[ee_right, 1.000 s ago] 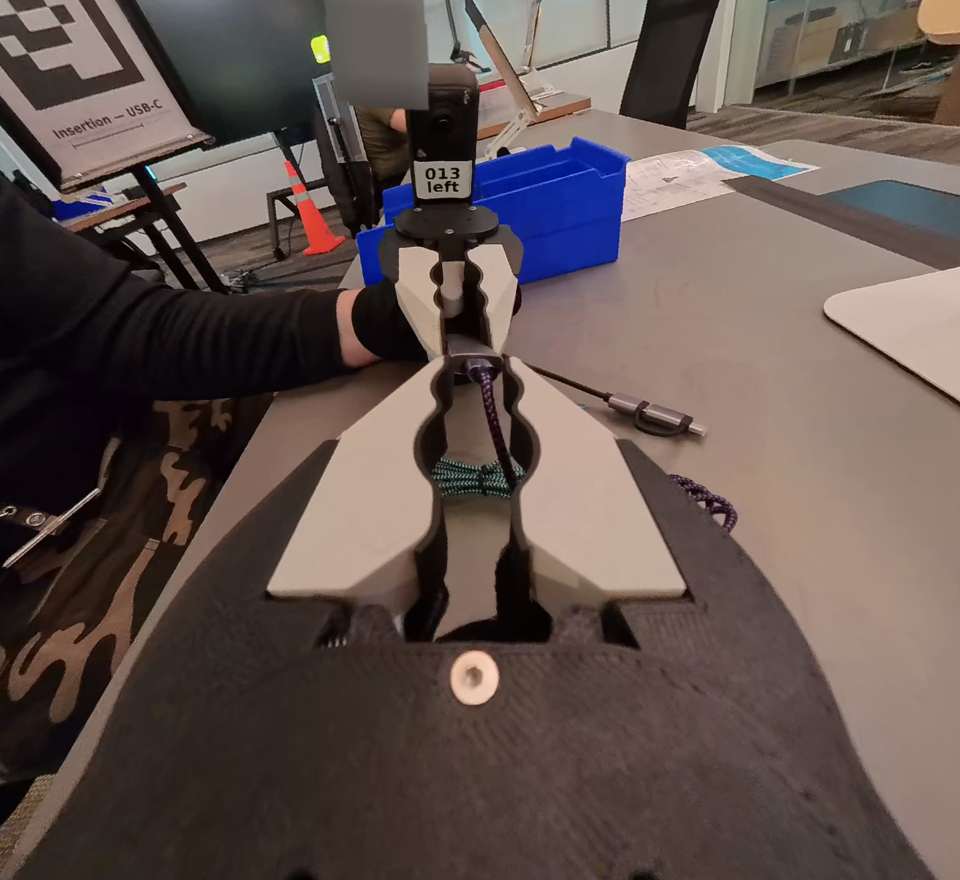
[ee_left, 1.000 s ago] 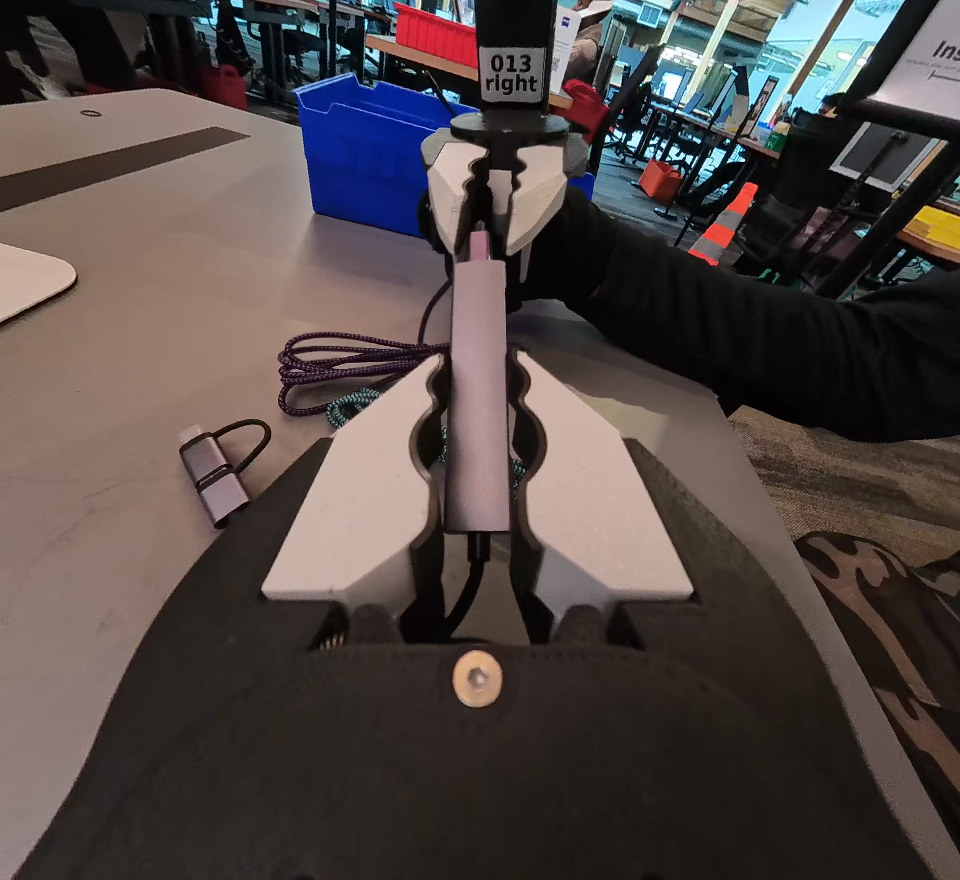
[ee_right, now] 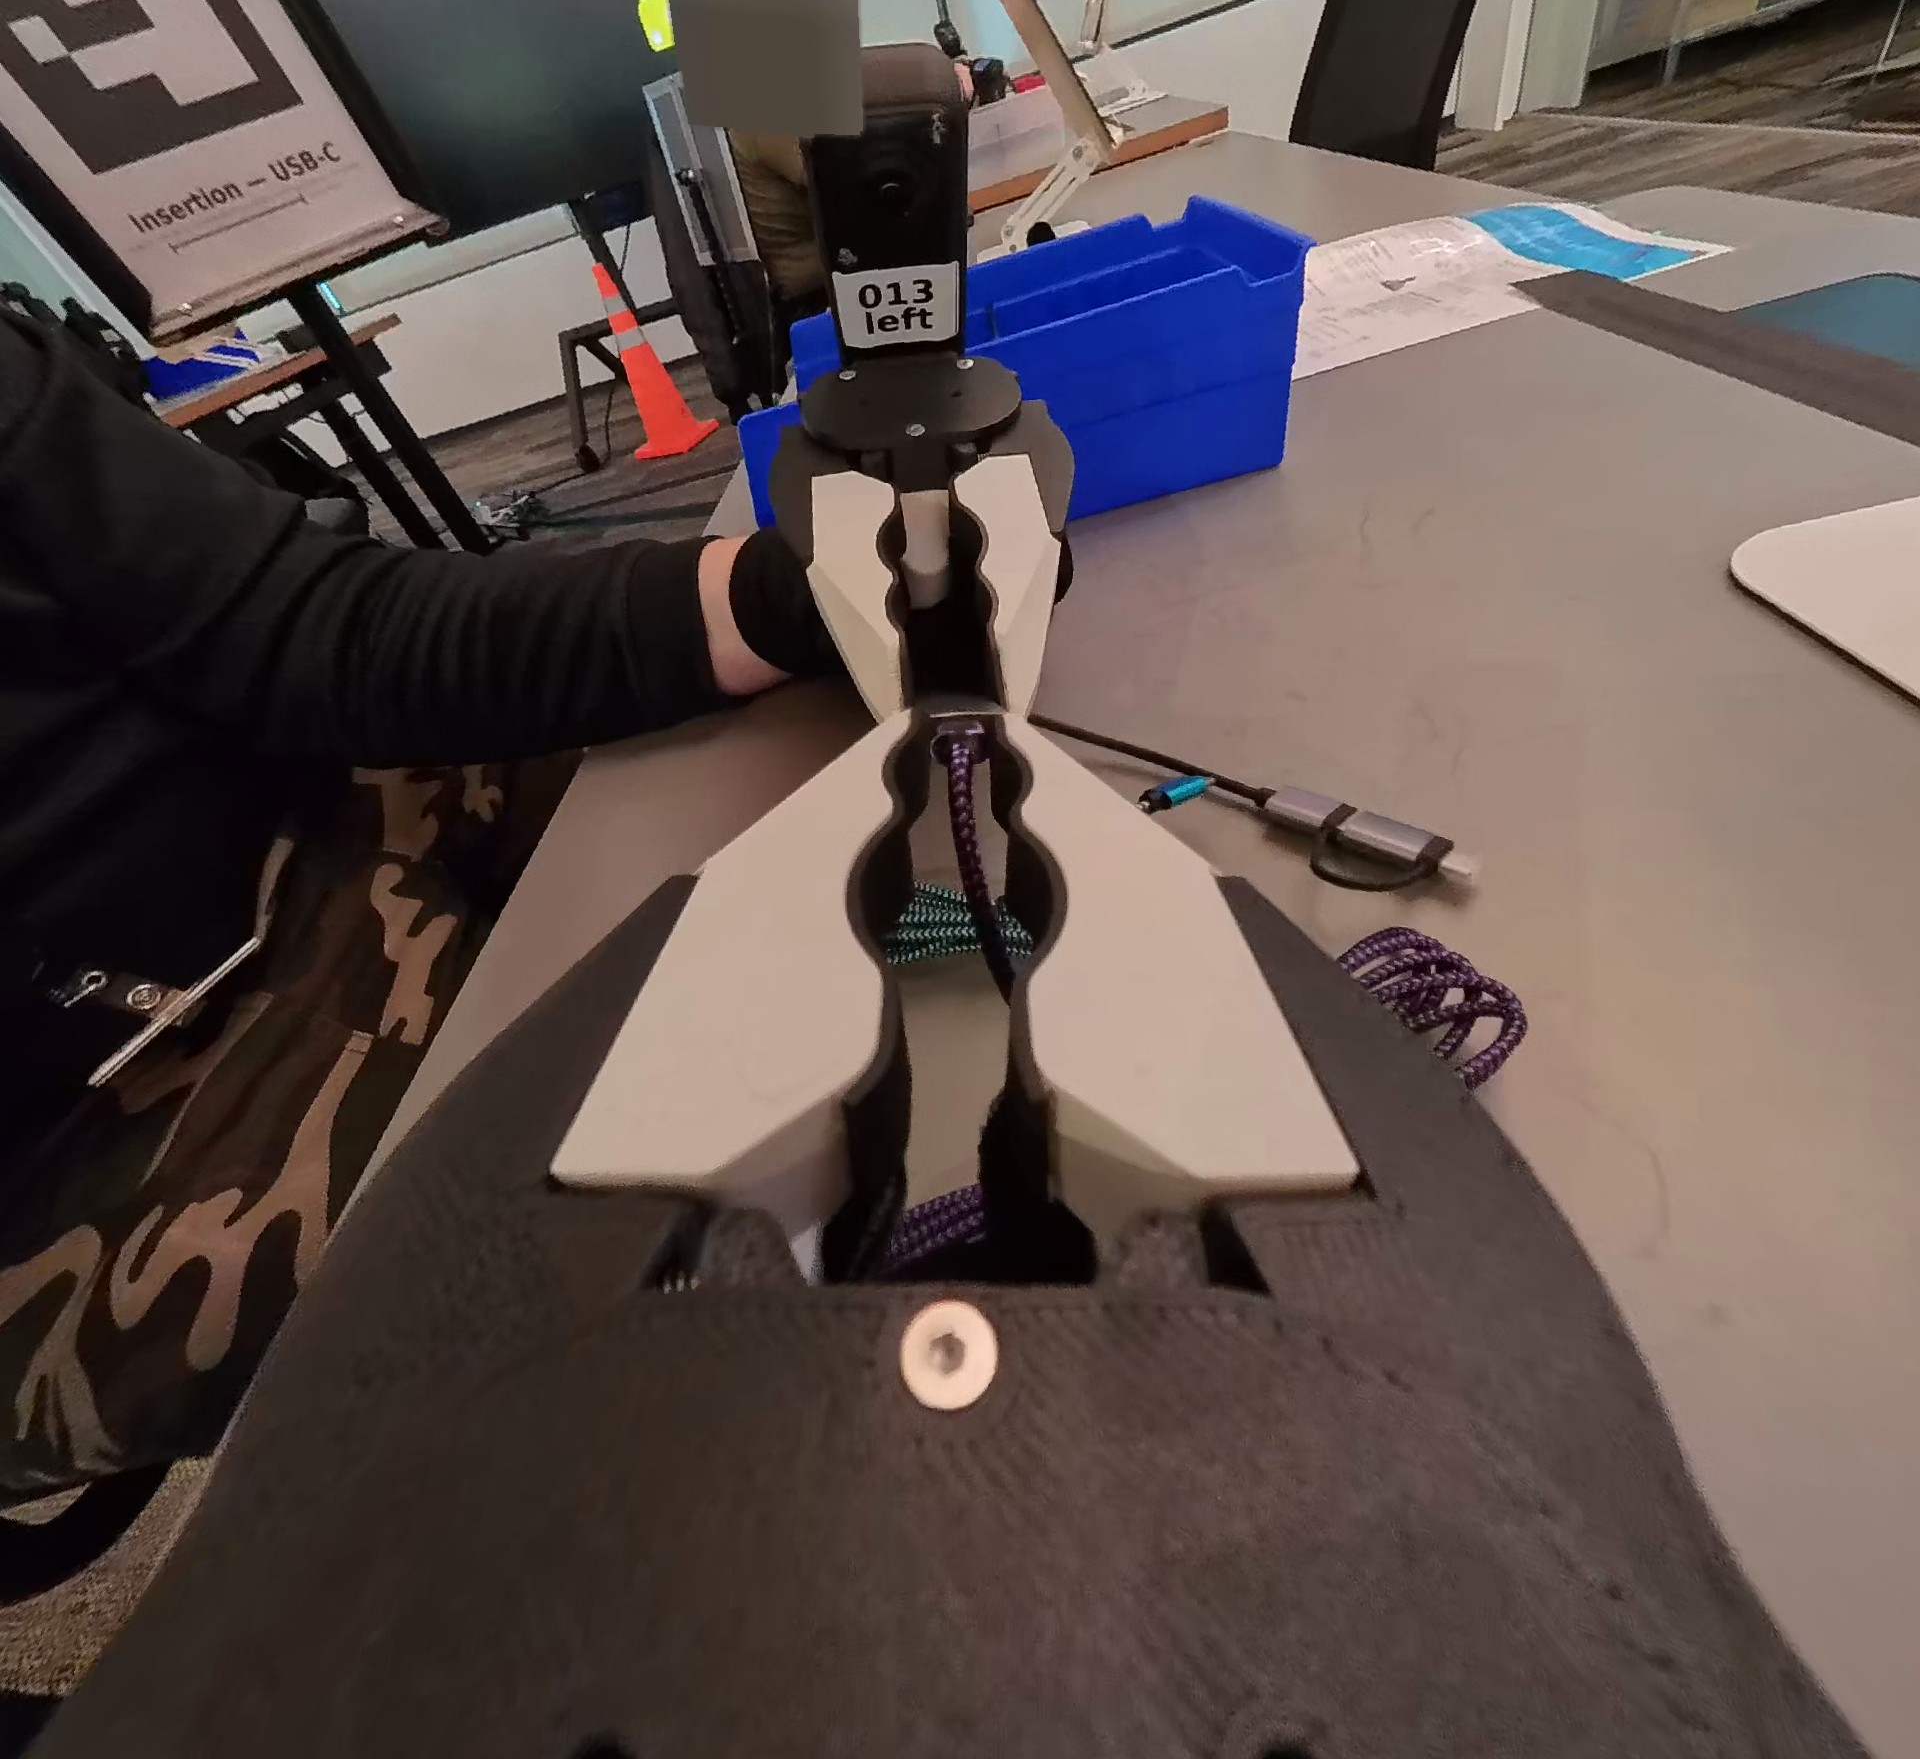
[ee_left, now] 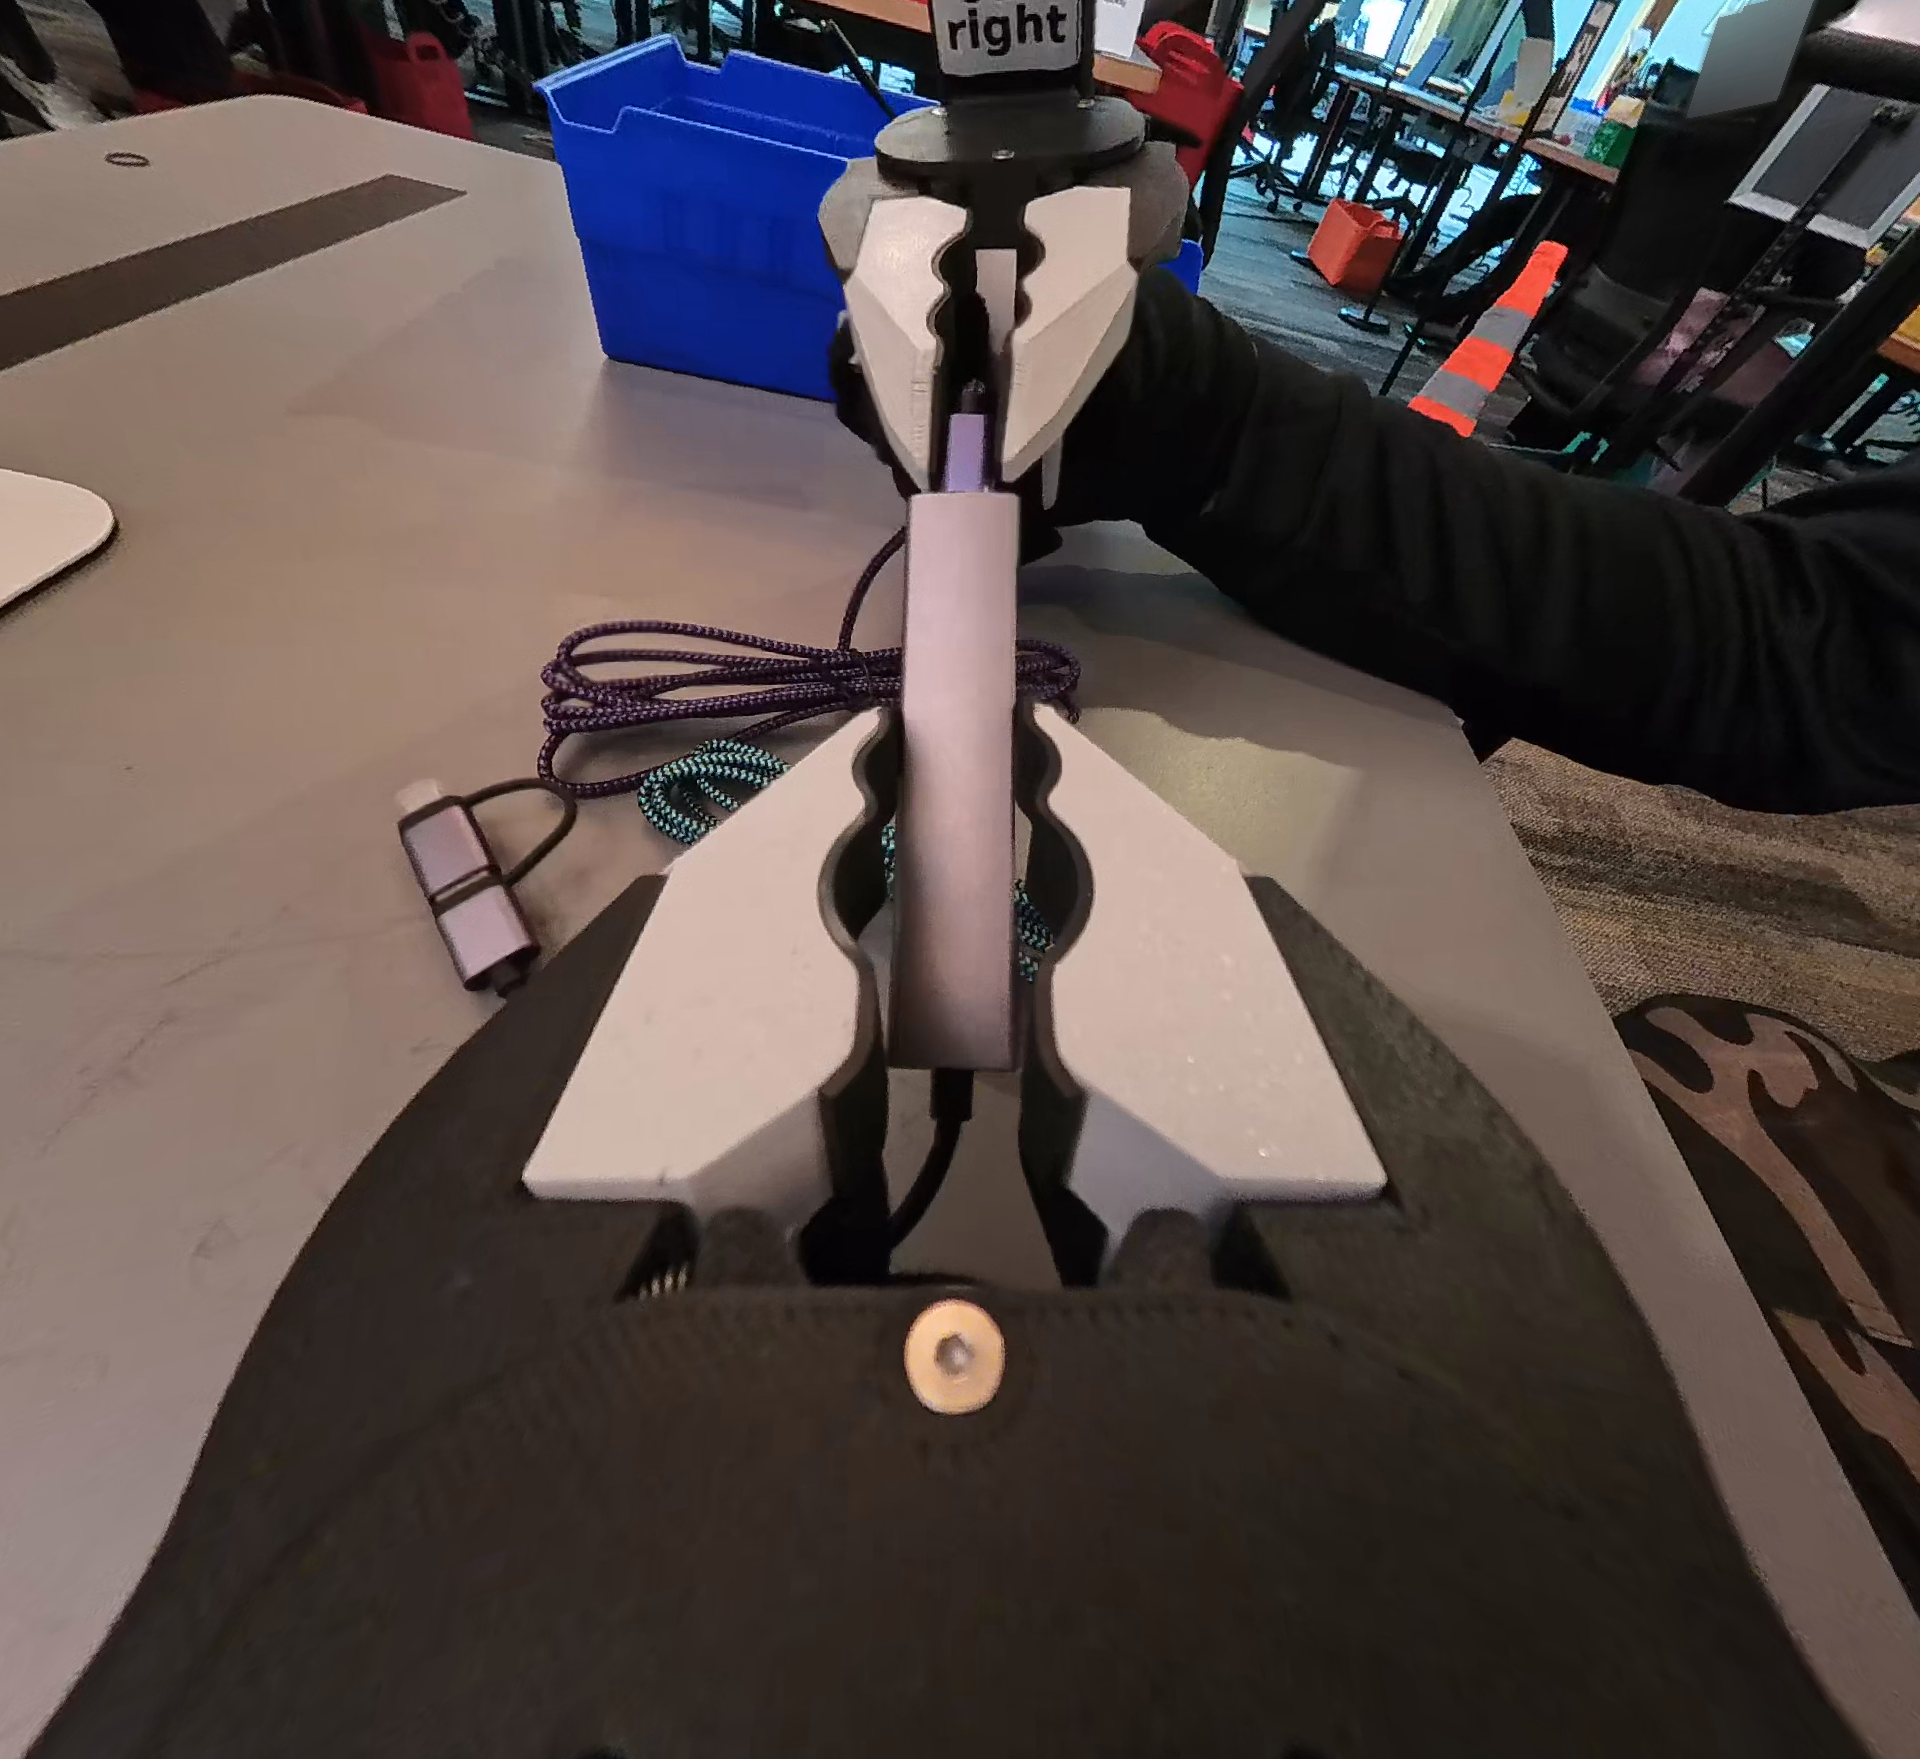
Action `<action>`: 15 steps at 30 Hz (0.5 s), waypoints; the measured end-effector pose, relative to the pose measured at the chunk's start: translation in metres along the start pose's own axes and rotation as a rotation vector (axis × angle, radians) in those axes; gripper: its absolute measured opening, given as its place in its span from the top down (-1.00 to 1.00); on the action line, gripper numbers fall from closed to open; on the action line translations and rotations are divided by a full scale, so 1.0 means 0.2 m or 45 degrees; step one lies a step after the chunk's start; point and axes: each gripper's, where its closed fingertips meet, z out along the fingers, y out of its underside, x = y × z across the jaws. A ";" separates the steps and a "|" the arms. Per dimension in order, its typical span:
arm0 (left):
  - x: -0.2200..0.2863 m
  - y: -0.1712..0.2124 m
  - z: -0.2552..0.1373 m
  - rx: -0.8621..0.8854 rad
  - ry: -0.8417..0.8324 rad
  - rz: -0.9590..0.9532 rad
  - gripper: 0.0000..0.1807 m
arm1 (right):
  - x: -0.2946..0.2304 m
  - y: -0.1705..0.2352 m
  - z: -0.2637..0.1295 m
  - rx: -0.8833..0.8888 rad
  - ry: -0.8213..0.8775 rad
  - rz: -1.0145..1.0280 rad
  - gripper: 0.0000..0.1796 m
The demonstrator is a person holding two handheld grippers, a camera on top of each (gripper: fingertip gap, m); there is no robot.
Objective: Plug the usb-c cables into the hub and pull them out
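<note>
My left gripper (ee_left: 961,722) is shut on the grey bar-shaped hub (ee_left: 956,878) and holds it above the table, pointing away. My right gripper (ee_right: 956,722) is shut on the plug of the purple braided cable (ee_right: 966,805). In the left wrist view the right gripper (ee_left: 968,462) holds that purple plug (ee_left: 964,452) against the hub's far end port. How deep it sits I cannot tell. In the right wrist view the left gripper (ee_right: 953,696) faces mine with the hub (ee_right: 925,556) between its fingers.
The purple cable's coil (ee_left: 727,670) and a teal braided cable (ee_left: 696,779) lie on the grey table (ee_left: 312,483) under the grippers. A grey adapter (ee_left: 462,899) lies to the left. A blue bin (ee_left: 707,203) stands behind. A white pad (ee_right: 1839,587) lies at the right.
The two grippers have come a little closer together along the hub's line. Both stay shut on the hub and the purple plug.
</note>
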 end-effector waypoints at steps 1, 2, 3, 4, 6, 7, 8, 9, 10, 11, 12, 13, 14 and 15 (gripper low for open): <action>0.00 0.00 0.00 0.000 0.000 0.000 0.78 | 0.00 0.00 0.00 -0.005 0.000 -0.009 0.90; 0.00 0.00 0.00 0.000 0.001 -0.001 0.78 | 0.00 0.01 0.00 -0.011 -0.003 -0.006 0.90; 0.00 0.00 0.00 -0.001 -0.004 -0.004 0.78 | 0.00 0.02 0.00 -0.023 0.004 -0.004 0.90; -0.01 0.00 -0.01 0.002 -0.018 -0.010 0.78 | 0.01 0.03 0.00 -0.036 0.023 -0.021 0.90; -0.03 0.00 -0.02 0.009 -0.040 -0.013 0.78 | 0.03 0.04 0.00 -0.046 0.049 -0.038 0.90; -0.05 0.00 -0.02 0.000 -0.065 -0.010 0.78 | 0.05 0.05 0.00 -0.056 0.070 -0.047 0.90; -0.06 0.00 -0.02 -0.003 -0.078 -0.015 0.78 | 0.06 0.06 0.00 -0.062 0.088 -0.053 0.90; -0.07 0.01 -0.02 -0.007 -0.091 -0.020 0.78 | 0.07 0.07 0.00 -0.061 0.108 -0.064 0.90; -0.08 0.01 -0.02 -0.013 -0.109 -0.016 0.78 | 0.08 0.07 0.01 -0.057 0.128 -0.072 0.90; -0.08 0.01 -0.03 -0.007 -0.117 -0.010 0.78 | 0.08 0.07 0.01 -0.053 0.145 -0.084 0.90; -0.08 0.00 -0.03 0.005 -0.115 -0.012 0.78 | 0.08 0.06 0.01 -0.042 0.158 -0.095 0.90; -0.08 0.00 -0.03 0.006 -0.109 -0.014 0.78 | 0.08 0.06 0.01 -0.041 0.165 -0.106 0.90; -0.07 0.00 -0.03 0.002 -0.094 -0.009 0.78 | 0.07 0.07 0.01 -0.040 0.145 -0.103 0.90; -0.06 0.00 -0.03 0.005 -0.085 0.003 0.78 | 0.06 0.07 0.00 -0.034 0.108 -0.081 0.90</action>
